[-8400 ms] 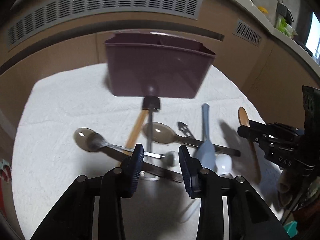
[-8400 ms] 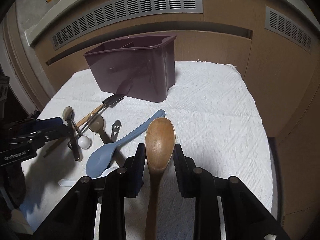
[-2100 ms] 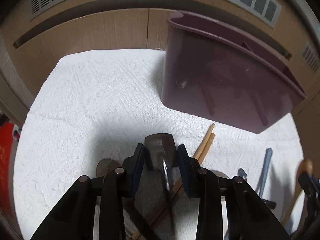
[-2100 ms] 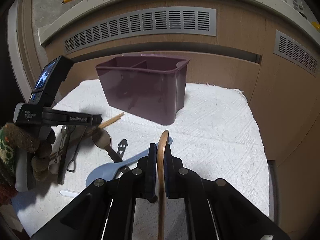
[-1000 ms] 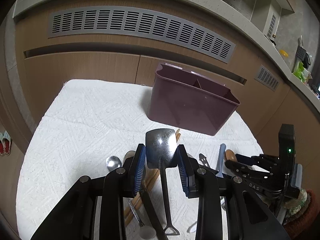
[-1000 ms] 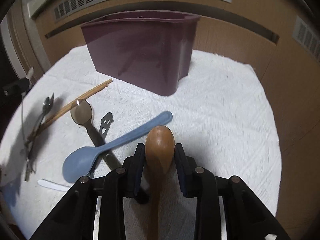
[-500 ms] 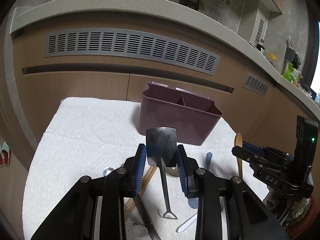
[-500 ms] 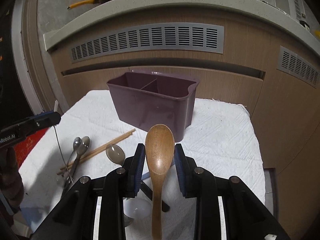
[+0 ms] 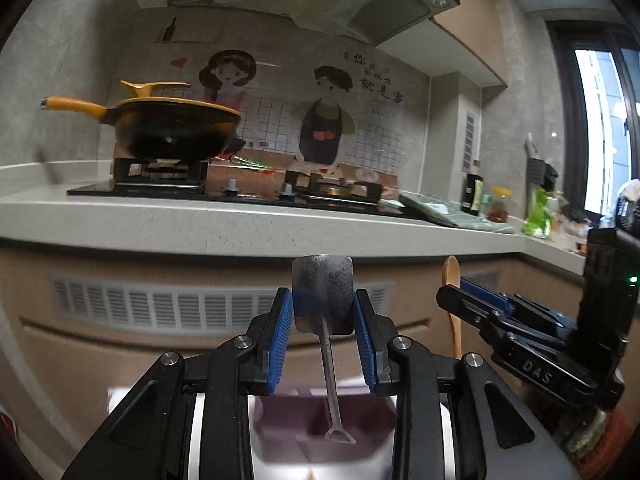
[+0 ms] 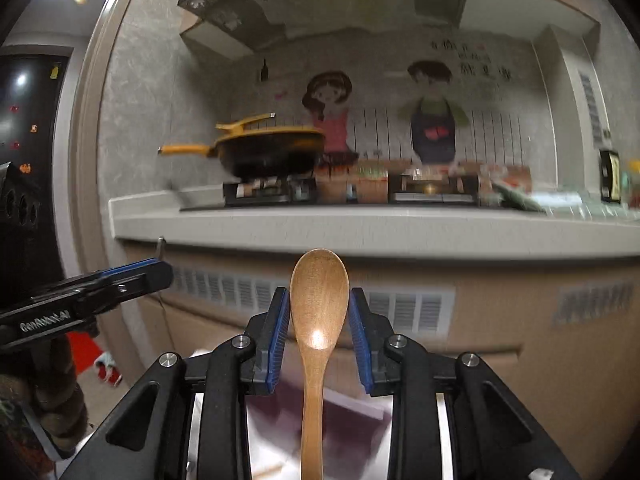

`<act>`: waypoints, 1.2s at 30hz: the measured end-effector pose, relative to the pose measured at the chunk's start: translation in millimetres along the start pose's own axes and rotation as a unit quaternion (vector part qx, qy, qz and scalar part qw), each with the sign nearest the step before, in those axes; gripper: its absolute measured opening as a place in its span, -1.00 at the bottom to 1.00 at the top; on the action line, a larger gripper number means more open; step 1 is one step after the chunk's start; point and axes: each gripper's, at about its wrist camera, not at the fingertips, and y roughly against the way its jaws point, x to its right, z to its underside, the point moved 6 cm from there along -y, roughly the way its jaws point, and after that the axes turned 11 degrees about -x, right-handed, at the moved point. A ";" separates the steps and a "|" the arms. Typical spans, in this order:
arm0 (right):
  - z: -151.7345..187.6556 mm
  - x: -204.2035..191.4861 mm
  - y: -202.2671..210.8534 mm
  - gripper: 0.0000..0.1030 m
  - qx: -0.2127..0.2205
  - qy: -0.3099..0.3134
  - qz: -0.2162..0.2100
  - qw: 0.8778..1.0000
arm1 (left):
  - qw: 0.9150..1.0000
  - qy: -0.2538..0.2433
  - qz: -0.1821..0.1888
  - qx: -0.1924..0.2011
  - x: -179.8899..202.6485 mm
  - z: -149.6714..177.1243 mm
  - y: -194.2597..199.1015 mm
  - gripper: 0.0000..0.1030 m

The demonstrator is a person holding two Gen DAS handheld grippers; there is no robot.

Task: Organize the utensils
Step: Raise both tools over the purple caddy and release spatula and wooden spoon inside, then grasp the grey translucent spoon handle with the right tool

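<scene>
the left gripper [image 9: 324,312] clamps a small metal spatula [image 9: 323,300] by its blade, handle hanging down over the purple utensil caddy [image 9: 320,436]. the right gripper [image 10: 319,316] pinches a wooden spoon [image 10: 319,304] by its bowl, handle down above the caddy. behind them: a grey stone countertop [image 9: 200,220], a gas hob [image 9: 160,178] with a yellow-handled wok [image 9: 172,128], and a cartoon wall sticker [image 9: 326,116]

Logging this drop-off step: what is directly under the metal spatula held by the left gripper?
Below the metal spatula, whose handle hangs down, sits the purple utensil caddy with its divider visible. The left gripper covers the caddy's sides, and blur hides whether anything is inside.
</scene>
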 end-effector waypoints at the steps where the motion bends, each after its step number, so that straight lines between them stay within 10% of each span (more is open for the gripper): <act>1: 1.3 3.9 -18.6 -0.47 -0.005 -0.003 0.005 1.000 | 1.000 0.001 0.001 -0.004 -4.5 0.0 -14.7 -0.38; 14: 108.1 47.6 -144.3 -0.45 -0.193 -0.084 -0.015 0.978 | 0.985 0.060 0.055 -0.155 -51.6 89.2 -178.5 -0.23; 29: 151.0 1.5 -50.0 -0.35 -0.217 0.033 -0.005 0.976 | 0.974 0.132 -0.012 -0.184 -88.5 160.8 -64.3 0.14; 36: 220.8 -45.0 -65.1 -0.35 -0.335 0.073 -0.098 0.934 | 0.952 0.153 -0.032 -0.263 -93.0 235.1 -46.4 0.25</act>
